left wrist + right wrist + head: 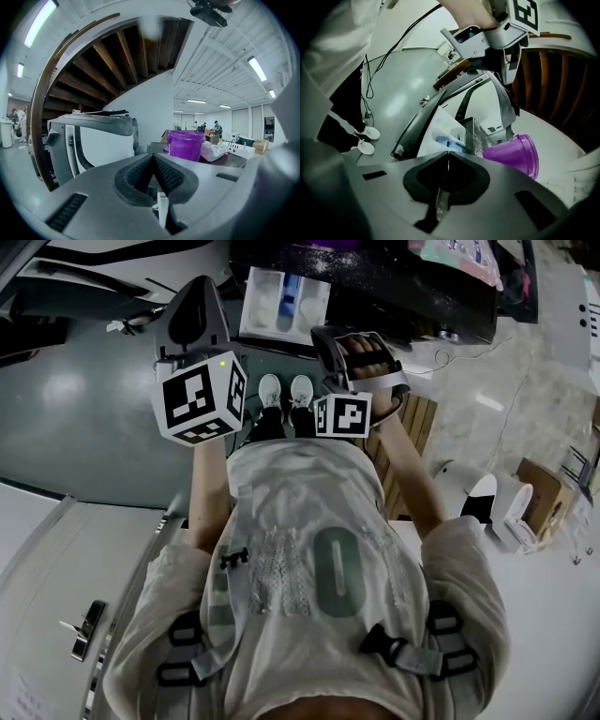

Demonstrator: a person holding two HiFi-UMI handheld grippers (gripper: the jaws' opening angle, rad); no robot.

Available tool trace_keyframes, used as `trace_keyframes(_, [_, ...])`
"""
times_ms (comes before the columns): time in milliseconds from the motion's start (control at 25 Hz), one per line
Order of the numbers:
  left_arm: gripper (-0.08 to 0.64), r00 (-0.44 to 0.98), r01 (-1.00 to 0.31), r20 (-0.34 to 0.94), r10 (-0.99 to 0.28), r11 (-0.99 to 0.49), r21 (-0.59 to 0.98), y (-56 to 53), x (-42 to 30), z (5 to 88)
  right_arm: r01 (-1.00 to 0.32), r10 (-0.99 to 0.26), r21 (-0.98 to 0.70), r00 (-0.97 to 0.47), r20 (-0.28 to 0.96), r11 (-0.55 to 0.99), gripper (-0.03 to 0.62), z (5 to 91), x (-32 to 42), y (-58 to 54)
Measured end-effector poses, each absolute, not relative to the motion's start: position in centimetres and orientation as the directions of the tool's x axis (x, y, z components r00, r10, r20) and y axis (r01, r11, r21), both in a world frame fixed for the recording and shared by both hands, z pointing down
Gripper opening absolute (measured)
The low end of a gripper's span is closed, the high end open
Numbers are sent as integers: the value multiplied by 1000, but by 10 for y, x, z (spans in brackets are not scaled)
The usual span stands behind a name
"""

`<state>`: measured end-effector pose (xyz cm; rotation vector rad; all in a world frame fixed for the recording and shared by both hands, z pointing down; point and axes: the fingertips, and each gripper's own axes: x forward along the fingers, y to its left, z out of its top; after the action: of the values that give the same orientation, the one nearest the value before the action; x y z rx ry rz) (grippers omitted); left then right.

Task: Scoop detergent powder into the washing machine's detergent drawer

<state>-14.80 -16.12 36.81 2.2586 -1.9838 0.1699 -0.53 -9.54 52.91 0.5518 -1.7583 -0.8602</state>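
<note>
**A:** Jaws: both pairs are found pressed together, tip to tip. Left gripper (152, 158): nothing is caught between them. Right gripper (447, 154): the same, and no scoop is made out past the tips.

**B:** Noted. And the drawer?

**A:** The detergent drawer (449, 130) stands open, a white tray with a blue compartment in its middle. It is seen just beyond the right gripper's tips and slightly below them, apart from them. It is not caught in the left gripper view, which is aimed over the drawer and level.

**B:** Anything past the drawer?

**A:** A purple cup (186, 145) is set on the dark machine top (375, 287), behind the drawer and to one side. White specks are seen on that top next to the drawer, possibly spilled powder.

**B:** Progress?

**A:** Opening the drawer is judged done. Whether powder already lies in the compartments cannot be told. No scoop is held, so picking one up, filling it and tipping it into the drawer are judged to be left, unless that is already finished.
</note>
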Motion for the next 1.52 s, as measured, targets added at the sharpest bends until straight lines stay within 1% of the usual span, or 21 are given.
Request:
trace_keyframes(160, [20, 118, -993, 173, -978, -116, 22, -159, -154, 369, 65, -728, 785, -336, 598, 616, 9, 529, -4, -96])
trace_keyframes(760, [20, 104, -995, 174, -979, -102, 24, -156, -163, 370, 78, -721, 782, -341, 604, 619, 9, 526, -6, -97])
trace_keyframes(960, [20, 111, -994, 170, -979, -108, 26, -156, -161, 370, -8, -705, 751, -349, 617, 661, 11, 523, -5, -98])
trace_keyframes(1080, [20, 113, -994, 161, -980, -110, 26, -156, -161, 366, -68, -714, 745, -354, 604, 664, 11, 513, -4, -103])
trace_keyframes(1360, [20, 128, -992, 130, -983, -126, 28, -160, -158, 353, -163, -776, 786, -364, 515, 597, 11, 478, -5, -124])
trace_keyframes(1520, [20, 142, -990, 104, -984, -141, 22, -164, -153, 341, -275, -802, 776, -397, 446, 568, 11, 442, -6, -136])
